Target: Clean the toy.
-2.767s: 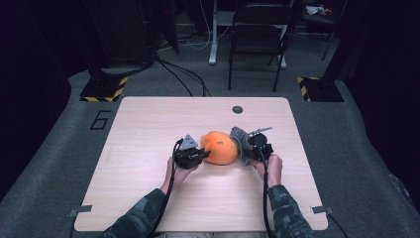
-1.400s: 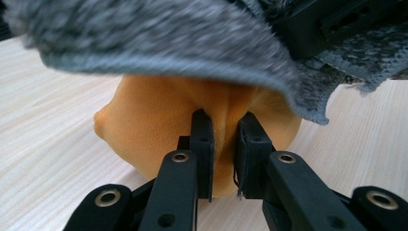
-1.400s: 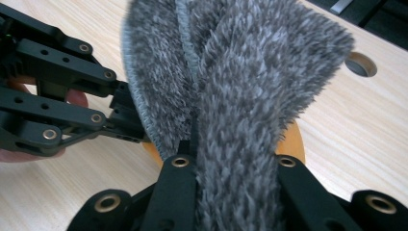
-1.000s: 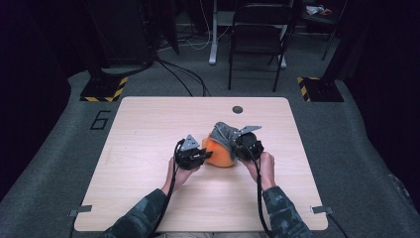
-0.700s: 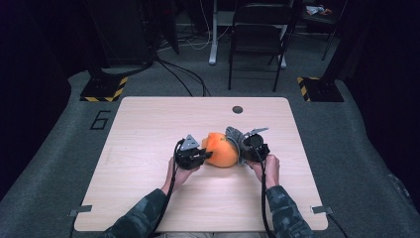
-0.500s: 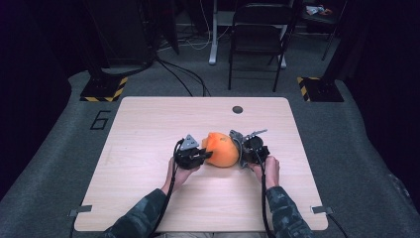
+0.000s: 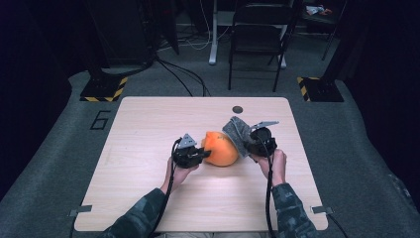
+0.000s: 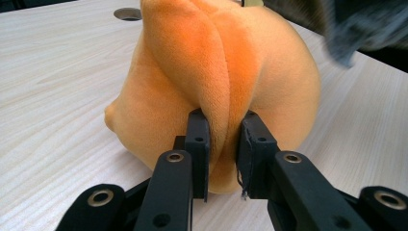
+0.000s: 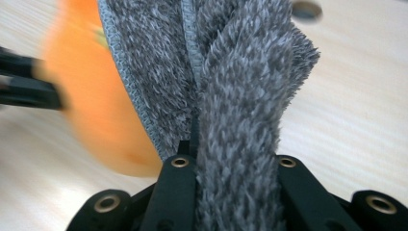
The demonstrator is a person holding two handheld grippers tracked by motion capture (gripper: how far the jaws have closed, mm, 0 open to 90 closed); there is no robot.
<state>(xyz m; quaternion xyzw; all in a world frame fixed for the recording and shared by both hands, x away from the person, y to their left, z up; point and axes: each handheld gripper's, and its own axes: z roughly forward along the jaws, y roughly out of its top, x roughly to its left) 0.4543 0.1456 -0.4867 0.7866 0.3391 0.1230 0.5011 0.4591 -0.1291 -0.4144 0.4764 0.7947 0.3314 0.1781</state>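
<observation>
An orange plush toy (image 7: 220, 148) sits on the light wooden table (image 7: 148, 124) near its middle. My left gripper (image 7: 198, 154) is at the toy's left side, shut on a fold of its orange fabric (image 8: 216, 91); both pads (image 8: 198, 139) pinch that ridge. My right gripper (image 7: 246, 144) is at the toy's right side, shut on a folded grey fuzzy cloth (image 7: 236, 134). The cloth (image 9: 226, 77) stands up between its jaws and leans against the toy (image 9: 96, 96).
A round grommet hole (image 7: 237, 109) lies in the table's far edge, behind the toy. A black chair (image 7: 260, 34) and cables on the floor stand beyond the table. Bare tabletop stretches to the left and toward the near edge.
The right gripper with the grey cloth drew back off the top of the toy to its right side, then lifted the cloth against it again. The left gripper stayed put.
</observation>
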